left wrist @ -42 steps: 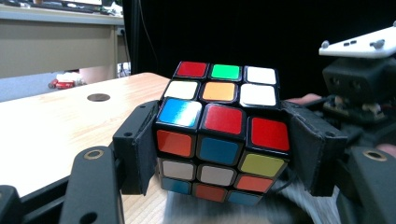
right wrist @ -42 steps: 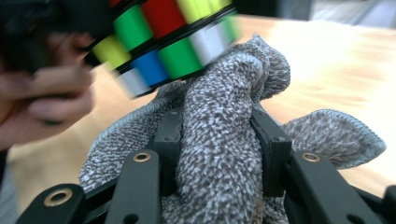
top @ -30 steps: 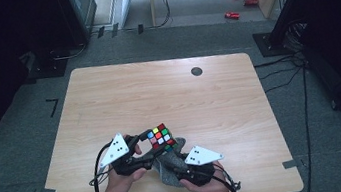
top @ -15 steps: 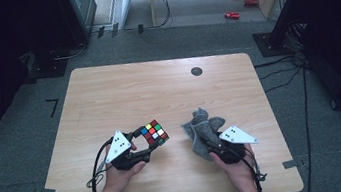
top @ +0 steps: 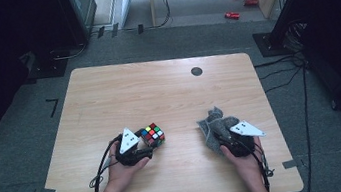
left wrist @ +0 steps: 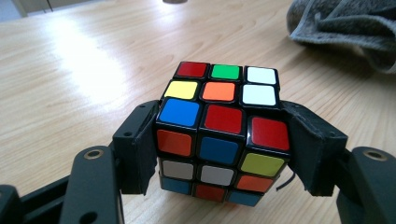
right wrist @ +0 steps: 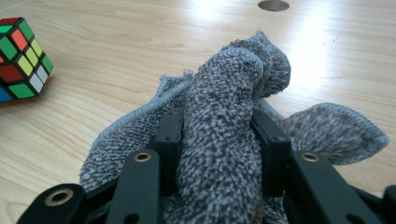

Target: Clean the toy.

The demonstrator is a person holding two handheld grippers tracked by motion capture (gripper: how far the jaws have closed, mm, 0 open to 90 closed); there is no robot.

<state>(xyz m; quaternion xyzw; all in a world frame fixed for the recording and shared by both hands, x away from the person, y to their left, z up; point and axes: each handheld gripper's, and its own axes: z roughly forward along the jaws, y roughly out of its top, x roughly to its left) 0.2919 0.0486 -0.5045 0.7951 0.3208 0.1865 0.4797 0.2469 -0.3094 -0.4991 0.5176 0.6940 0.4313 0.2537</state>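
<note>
A: Cube (left wrist: 219, 135) sits between the pads of the left gripper (top: 142, 153), which pinch it from both sides; it looks to rest on the table (top: 158, 92) near the front edge, left of the middle

B: And the cloth (right wrist: 219, 140)?

A: A bunched fold of it is squeezed between the jaws of the right gripper (top: 226, 143), the rest draped on the wood. Cloth and cube lie well apart, each at its own gripper

B: So which step is this?

A: My guess: a pause in wiping the cube. Each hand has its own thing, both low at the table, nothing touching across the gap

B: What does the next move ask for?

A: Either bring the cloth to a face of the cube, or let go. For wiping, the left pinch must stay firm so the cube doesn't twist, and the cloth's fold should meet a face that the pads leave free, the top one for instance

B: Risk?

A: The cube turning in the grip, I'd say
</note>
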